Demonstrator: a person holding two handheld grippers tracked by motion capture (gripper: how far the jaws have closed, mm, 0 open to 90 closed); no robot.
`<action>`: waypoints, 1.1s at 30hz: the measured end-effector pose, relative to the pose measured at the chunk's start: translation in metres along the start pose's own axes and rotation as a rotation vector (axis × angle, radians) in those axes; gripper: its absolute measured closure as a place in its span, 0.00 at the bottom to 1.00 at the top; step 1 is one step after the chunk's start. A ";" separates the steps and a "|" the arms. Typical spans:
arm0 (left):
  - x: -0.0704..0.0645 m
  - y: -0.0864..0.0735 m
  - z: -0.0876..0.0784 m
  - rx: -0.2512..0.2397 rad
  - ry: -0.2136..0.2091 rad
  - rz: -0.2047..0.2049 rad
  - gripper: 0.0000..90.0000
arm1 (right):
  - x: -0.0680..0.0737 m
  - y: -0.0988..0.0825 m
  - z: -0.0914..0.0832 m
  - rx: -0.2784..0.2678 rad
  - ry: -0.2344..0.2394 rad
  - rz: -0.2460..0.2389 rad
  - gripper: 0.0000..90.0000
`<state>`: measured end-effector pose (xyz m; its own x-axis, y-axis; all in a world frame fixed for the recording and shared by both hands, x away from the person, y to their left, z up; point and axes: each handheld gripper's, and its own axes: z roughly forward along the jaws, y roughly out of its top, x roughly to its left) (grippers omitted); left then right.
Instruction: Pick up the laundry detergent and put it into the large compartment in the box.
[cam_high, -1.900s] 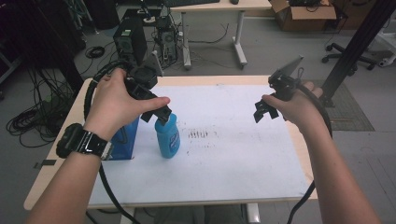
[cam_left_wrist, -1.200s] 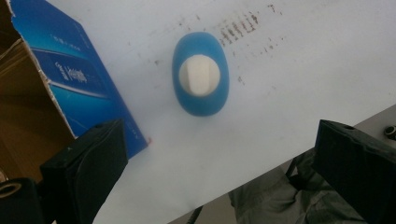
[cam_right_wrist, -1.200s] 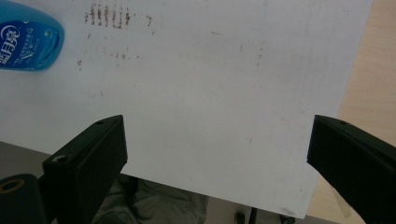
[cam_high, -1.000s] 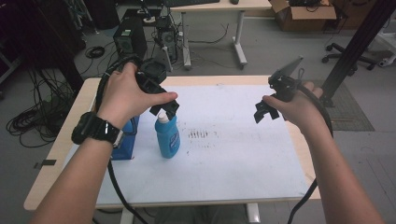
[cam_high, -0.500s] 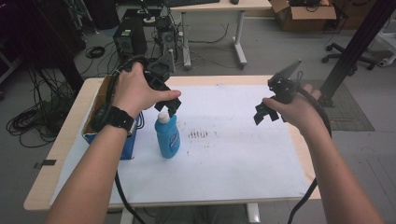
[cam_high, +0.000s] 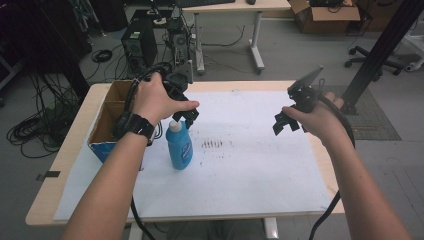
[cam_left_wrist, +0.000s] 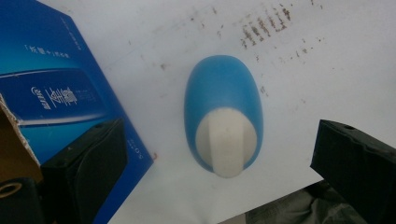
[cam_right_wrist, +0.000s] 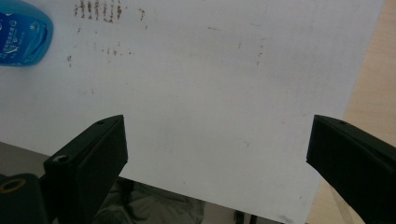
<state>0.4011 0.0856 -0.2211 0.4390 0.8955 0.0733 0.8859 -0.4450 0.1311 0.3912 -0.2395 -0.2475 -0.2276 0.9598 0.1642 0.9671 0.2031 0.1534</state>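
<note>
A blue bottle (cam_high: 179, 145) with a white cap stands upright on the white sheet (cam_high: 240, 165), right beside a blue cardboard box (cam_high: 107, 125). My left gripper (cam_high: 186, 116) hovers just above the cap, open, with nothing held. In the left gripper view the bottle (cam_left_wrist: 224, 114) is seen from above, its white cap (cam_left_wrist: 225, 142) between the two spread jaws. My right gripper (cam_high: 282, 124) is held in the air over the right side of the sheet, open and holding nothing. The right gripper view catches the bottle (cam_right_wrist: 23, 32) at its top left corner.
The blue box (cam_left_wrist: 56, 93) is open-topped with brown inner walls, at the table's left edge. Dark smudges (cam_high: 212, 144) mark the sheet near the bottle. The wooden table edge (cam_right_wrist: 369, 93) lies right of the sheet. Behind the table are computers, cables and another desk (cam_high: 225, 7).
My left gripper has let go of the bottle and risen up and back from it; the bottle stays standing on the sheet. The right gripper has barely moved.
</note>
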 end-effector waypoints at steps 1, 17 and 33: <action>0.000 0.000 0.001 0.001 0.003 -0.001 0.04 | 0.000 0.000 0.000 0.002 0.000 -0.001 0.06; -0.003 0.000 0.024 0.036 -0.003 -0.003 0.04 | -0.003 -0.001 0.009 0.010 0.004 0.001 0.06; -0.007 0.000 0.047 0.065 0.003 -0.003 0.05 | -0.008 -0.003 0.017 0.018 0.013 0.009 0.06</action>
<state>0.4053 0.0801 -0.2681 0.4355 0.8970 0.0756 0.8953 -0.4404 0.0673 0.3924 -0.2443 -0.2660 -0.2202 0.9590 0.1786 0.9710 0.1979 0.1345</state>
